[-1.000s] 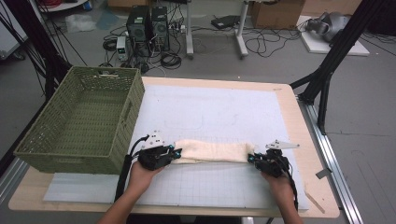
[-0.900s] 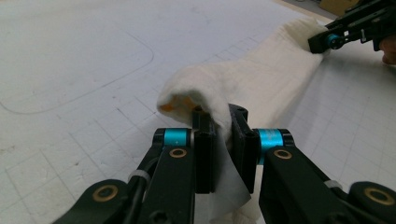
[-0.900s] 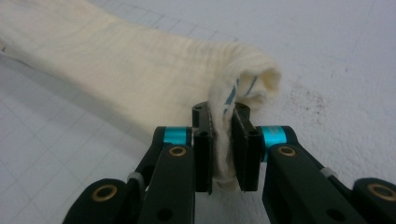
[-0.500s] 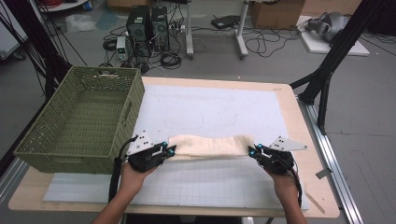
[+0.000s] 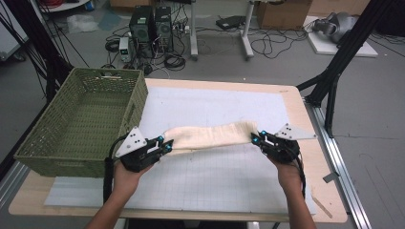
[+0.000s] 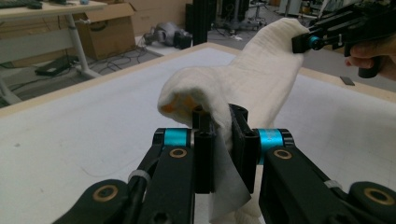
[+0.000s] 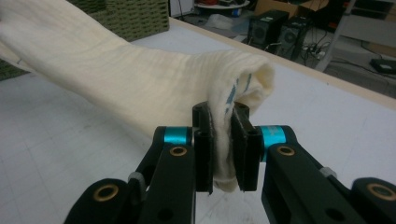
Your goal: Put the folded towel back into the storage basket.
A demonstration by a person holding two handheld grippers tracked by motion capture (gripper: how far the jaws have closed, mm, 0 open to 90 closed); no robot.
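A cream folded towel (image 5: 210, 135) hangs stretched between both grippers above the white mat (image 5: 215, 109). My left gripper (image 5: 167, 145) is shut on the towel's left end, and in the left gripper view the cloth (image 6: 252, 84) is pinched between its black jaws (image 6: 220, 140). My right gripper (image 5: 255, 138) is shut on the right end; the right gripper view has the towel (image 7: 116, 70) bunched between the jaws (image 7: 223, 140), with a blue-striped edge showing. The towel sags slightly in the middle and is off the table.
A green woven basket (image 5: 81, 121) stands empty at the table's left, close to my left hand. The wooden table edge (image 5: 305, 119) runs along the right. Black frame legs (image 5: 334, 71) rise at the far right; computers and cables lie on the floor behind.
Both grippers have risen with the towel and spread it a little; the towel has lifted off the mat and now hangs between them.
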